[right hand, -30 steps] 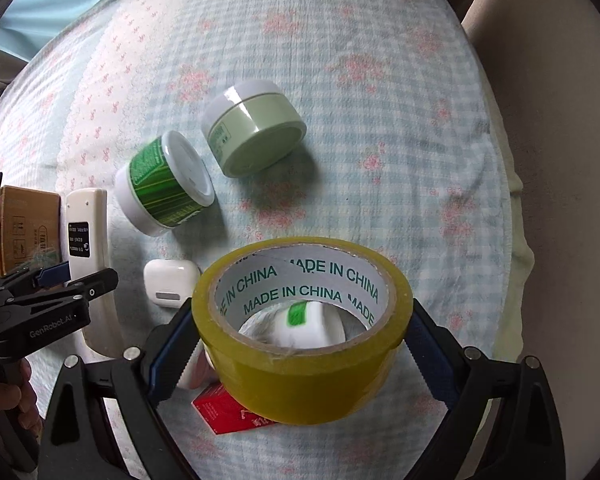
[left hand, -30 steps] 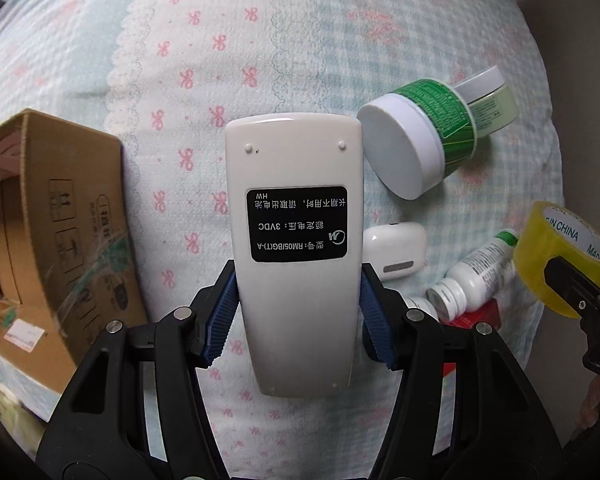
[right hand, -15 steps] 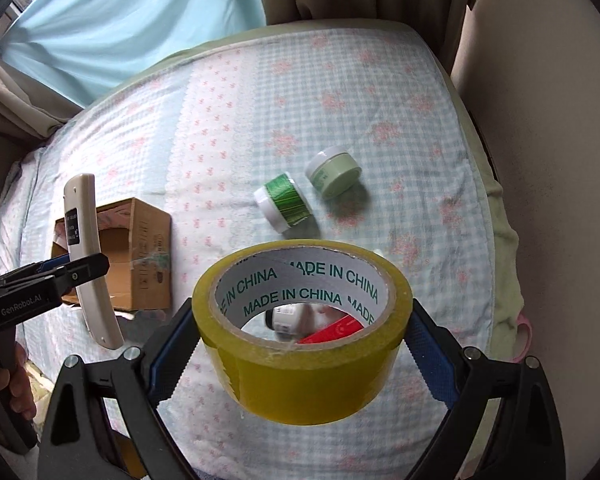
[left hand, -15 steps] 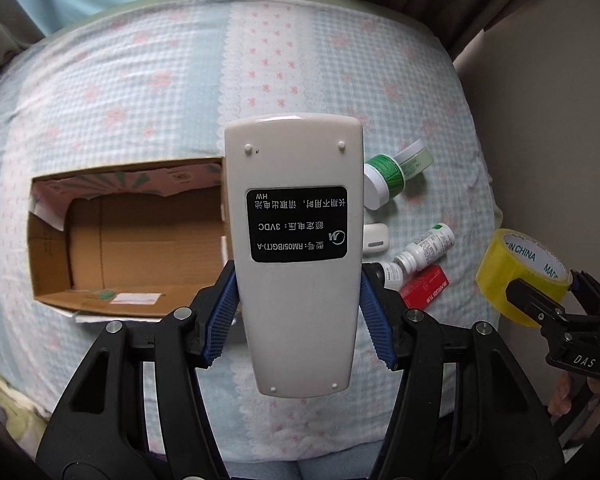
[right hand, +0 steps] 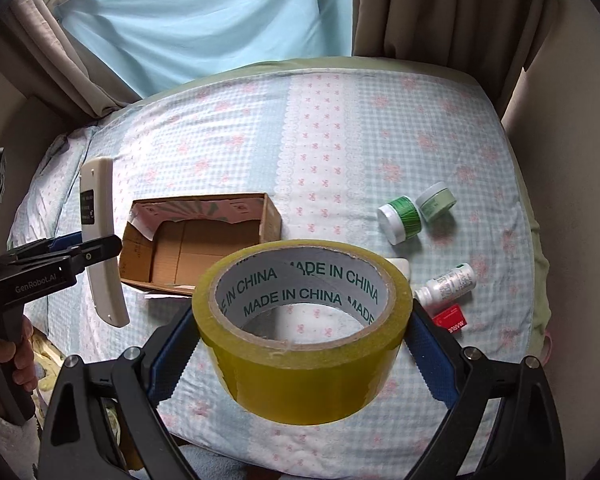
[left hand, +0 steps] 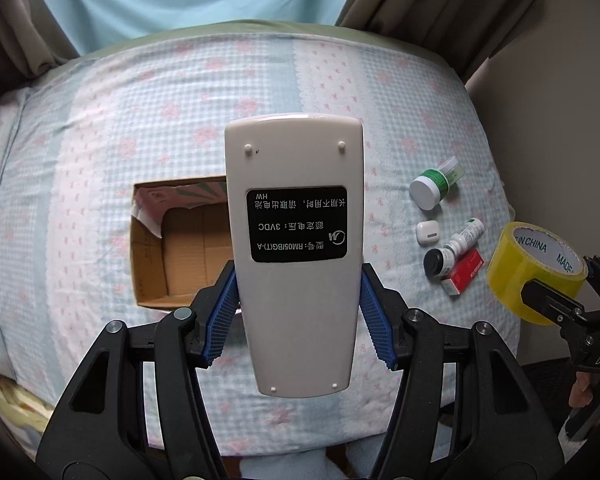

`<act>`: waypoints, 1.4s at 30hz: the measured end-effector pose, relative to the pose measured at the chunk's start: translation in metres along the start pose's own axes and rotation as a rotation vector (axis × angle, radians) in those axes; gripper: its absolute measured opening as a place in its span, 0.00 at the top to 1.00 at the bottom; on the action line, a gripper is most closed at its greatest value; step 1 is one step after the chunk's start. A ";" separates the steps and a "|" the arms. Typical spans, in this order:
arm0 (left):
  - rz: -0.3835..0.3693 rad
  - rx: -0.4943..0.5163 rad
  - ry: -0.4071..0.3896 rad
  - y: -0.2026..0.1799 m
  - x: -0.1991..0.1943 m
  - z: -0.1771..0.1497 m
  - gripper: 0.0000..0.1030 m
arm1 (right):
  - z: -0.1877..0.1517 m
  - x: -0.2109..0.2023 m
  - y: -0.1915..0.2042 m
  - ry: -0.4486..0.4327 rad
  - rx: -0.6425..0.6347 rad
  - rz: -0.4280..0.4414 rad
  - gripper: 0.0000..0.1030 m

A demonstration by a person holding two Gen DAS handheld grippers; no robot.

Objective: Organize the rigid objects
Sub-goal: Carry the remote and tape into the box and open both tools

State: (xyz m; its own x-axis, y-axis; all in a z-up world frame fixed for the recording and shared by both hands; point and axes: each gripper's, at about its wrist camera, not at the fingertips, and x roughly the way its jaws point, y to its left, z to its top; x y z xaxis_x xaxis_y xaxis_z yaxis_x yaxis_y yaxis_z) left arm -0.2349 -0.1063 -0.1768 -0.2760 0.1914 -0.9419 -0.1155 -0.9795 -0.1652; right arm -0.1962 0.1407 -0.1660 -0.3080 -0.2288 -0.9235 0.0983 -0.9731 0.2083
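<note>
Risk sits mainly with the 2 loads held in the air. Left gripper (left hand: 298, 316) pinches the remote (left hand: 296, 248) low on its body between its blue fingers (left hand: 222, 316), so most of the length stands free above the pinch; its back label faces the camera. Smooth plastic held near 1 end could pivot or slide out if the hand tilts quickly. Right gripper (right hand: 300, 354) clamps the yellow tape roll (right hand: 304, 336) across its outer wall, fingers (right hand: 430, 356) pressed on either side. A round, glossy roll can twist or pop free, and a hard squeeze may dent the core.

Cardboard box (right hand: 204, 248) lies open on the bed (right hand: 340, 120), left of centre in the right wrist view, seemingly empty, and is probably the target. Its flaps look ragged and 1 near wall sags, so a long remote dropped at an angle could catch the rim or tip the light box on the soft bedding. Both hands heading for 1 opening could also collide.

Lower right in that view, 2 jars (right hand: 400, 218), a white bottle (right hand: 448, 282) and a red pack (right hand: 450, 318) lie close together; a low sweep of the right hand might knock them.
</note>
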 end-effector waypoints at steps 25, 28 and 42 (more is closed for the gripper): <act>0.015 0.494 0.205 0.113 0.132 0.034 0.47 | 0.034 0.147 0.152 0.221 -0.104 -0.169 0.08; 0.021 0.587 0.249 0.101 0.166 0.026 0.47 | 0.029 0.180 0.149 0.256 -0.113 -0.169 0.08; 0.043 0.731 0.331 0.097 0.259 0.002 0.47 | 0.014 0.269 0.140 0.307 -0.174 -0.138 0.08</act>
State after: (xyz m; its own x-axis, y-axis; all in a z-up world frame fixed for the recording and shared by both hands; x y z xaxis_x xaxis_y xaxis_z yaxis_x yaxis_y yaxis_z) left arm -0.3195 -0.1521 -0.4359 -0.0107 0.0132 -0.9999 -0.7384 -0.6743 -0.0010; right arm -0.2789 -0.0575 -0.3810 -0.0340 -0.0511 -0.9981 0.2433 -0.9691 0.0414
